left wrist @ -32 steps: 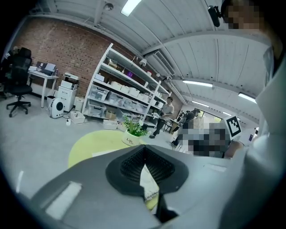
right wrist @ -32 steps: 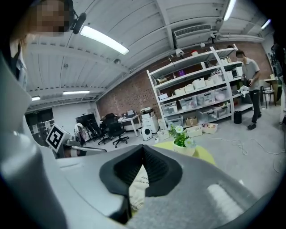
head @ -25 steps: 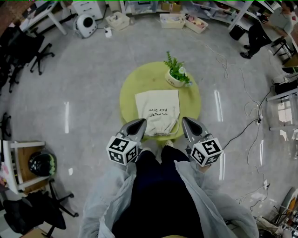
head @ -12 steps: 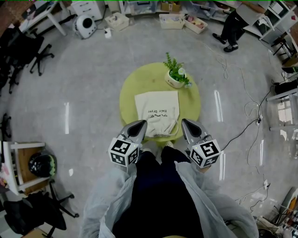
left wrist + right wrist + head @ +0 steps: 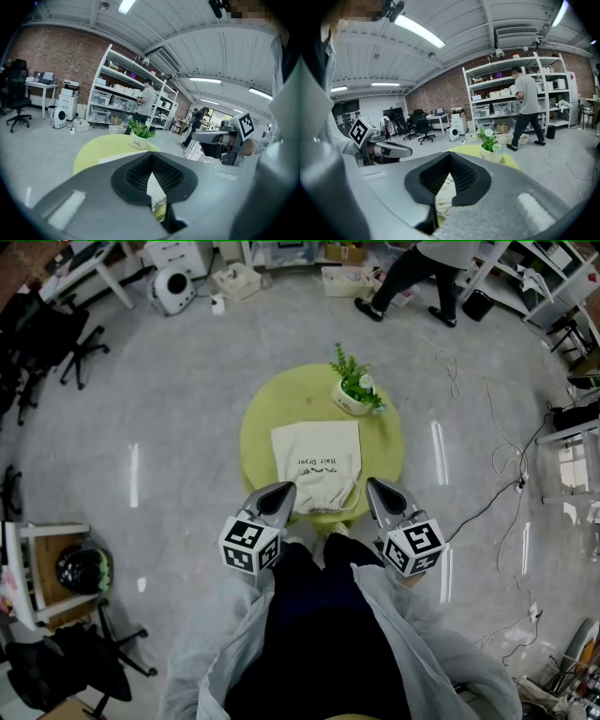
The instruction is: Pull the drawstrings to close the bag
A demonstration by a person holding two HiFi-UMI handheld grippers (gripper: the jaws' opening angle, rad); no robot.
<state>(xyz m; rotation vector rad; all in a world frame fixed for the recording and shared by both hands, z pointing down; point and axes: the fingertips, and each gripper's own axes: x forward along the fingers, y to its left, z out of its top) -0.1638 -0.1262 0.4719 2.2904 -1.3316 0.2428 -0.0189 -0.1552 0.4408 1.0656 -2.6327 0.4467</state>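
Head view: the cream bag lies flat at frame centre on the round green table, its contents hidden. A white pot up right of it holds a plant.

The left gripper and right gripper sit just below the bag's lower corners.

Left gripper view: jaws closed together, nothing between them.

Right gripper view: the same.

Only the walking person has moved, from the upper right to the top centre.

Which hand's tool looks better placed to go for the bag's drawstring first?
Probably the right. Both the left tool and right tool hover shut and empty at the table's near edge, but the bag's bunched mouth lies nearer the right one. The strings are too small to see.
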